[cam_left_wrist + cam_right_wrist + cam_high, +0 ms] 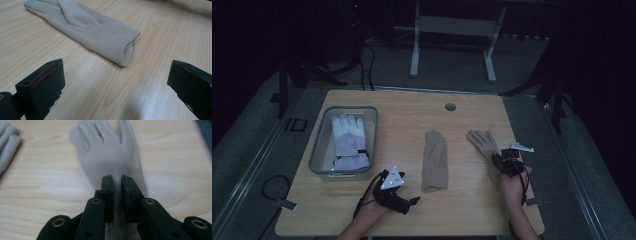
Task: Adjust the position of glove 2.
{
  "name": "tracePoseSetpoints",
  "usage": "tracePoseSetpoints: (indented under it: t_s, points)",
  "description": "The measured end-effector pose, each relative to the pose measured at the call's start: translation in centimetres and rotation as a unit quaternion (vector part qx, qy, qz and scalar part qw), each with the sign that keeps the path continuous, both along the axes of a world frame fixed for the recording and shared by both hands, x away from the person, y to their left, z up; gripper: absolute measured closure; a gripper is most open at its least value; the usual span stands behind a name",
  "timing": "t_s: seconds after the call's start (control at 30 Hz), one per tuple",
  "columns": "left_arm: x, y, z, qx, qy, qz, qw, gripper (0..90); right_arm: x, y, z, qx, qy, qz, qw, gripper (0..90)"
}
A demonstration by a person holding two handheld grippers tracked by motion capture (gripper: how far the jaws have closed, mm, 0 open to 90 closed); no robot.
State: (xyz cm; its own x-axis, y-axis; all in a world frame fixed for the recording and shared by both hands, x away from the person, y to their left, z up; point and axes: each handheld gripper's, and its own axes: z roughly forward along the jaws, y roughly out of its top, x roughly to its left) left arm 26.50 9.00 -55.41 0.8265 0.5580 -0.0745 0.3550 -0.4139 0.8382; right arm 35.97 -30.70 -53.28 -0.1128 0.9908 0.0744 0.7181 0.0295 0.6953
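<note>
**Right gripper pinches the flat glove's cuff**

The right gripper has its fingers nearly closed on the cuff of the spread beige glove, which lies at four o'clock on the desk. The left gripper, at seven o'clock, rests with fingers wide apart and empty, facing the folded beige glove at the centre.

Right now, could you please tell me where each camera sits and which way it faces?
High view: above the person's side, looking forward and down on the table; both forearms, left gripper and right gripper show.
Left gripper view: on the left gripper, jaws wide apart, facing the folded glove.
Right gripper view: on the right gripper, pinching the flat glove.
All views share the folded glove.
</note>
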Motion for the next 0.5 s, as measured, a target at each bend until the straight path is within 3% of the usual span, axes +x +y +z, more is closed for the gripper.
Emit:
tracePoseSetpoints:
  t_s: [0.13,0.23,0.3,0.5]
  points:
    - [0.0,0.0,0.0,-0.001,0.000,0.000,1.0000,1.3,0.1,0.4,-1.3,0.008,0.015,0.017,0.9997,70.8]
    - [0.0,0.0,0.0,0.000,0.000,-0.001,1.0000,1.3,0.2,0.3,-1.2,0.016,0.016,0.026,0.9994,65.1]
    - [0.0,0.0,0.0,-0.001,0.000,-0.001,1.0000,1.4,0.0,0.4,-1.0,0.008,0.016,0.036,0.9992,63.3]
    - [-0.1,0.0,0.0,-0.001,-0.001,0.000,1.0000,1.4,0.5,-0.7,0.7,-0.015,-0.016,0.074,0.9970,59.5]
